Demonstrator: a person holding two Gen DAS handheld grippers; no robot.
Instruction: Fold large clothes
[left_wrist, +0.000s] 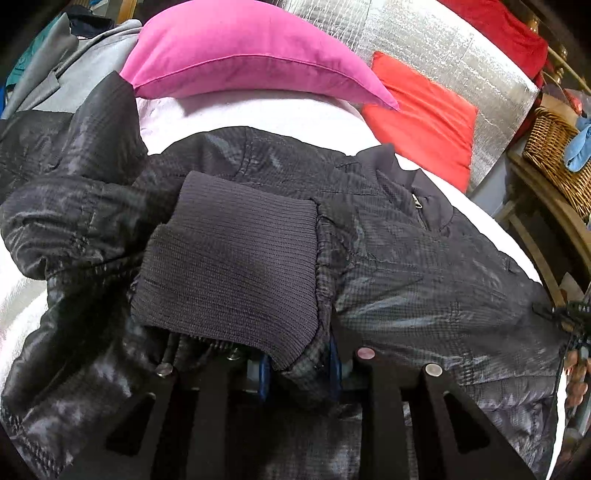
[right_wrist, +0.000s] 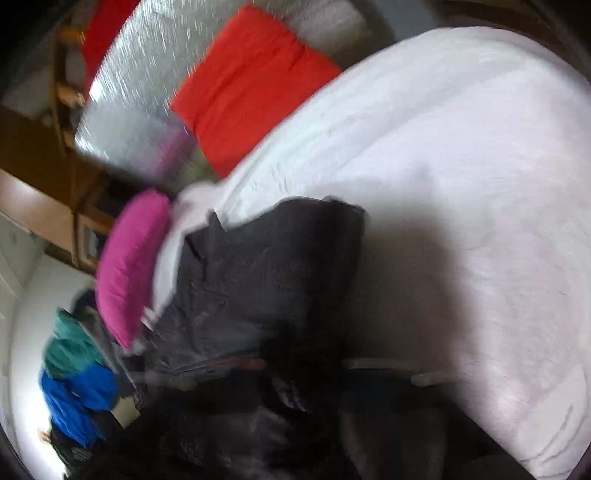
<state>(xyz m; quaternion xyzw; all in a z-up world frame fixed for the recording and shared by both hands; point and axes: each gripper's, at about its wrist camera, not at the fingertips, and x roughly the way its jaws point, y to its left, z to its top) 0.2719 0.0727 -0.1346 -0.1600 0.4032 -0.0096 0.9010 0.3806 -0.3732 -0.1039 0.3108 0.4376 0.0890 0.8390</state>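
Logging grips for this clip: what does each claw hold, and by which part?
Left claw: the jacket, by its ribbed cuff. Right claw: shut, but blur hides what it holds.

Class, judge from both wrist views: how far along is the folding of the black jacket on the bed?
Done: the jacket lies spread on the white bed, one sleeve already folded across it. In hand: the left gripper holds that sleeve's ribbed cuff; the right gripper's view is too blurred to show any hold. Left: the body is still unfolded.
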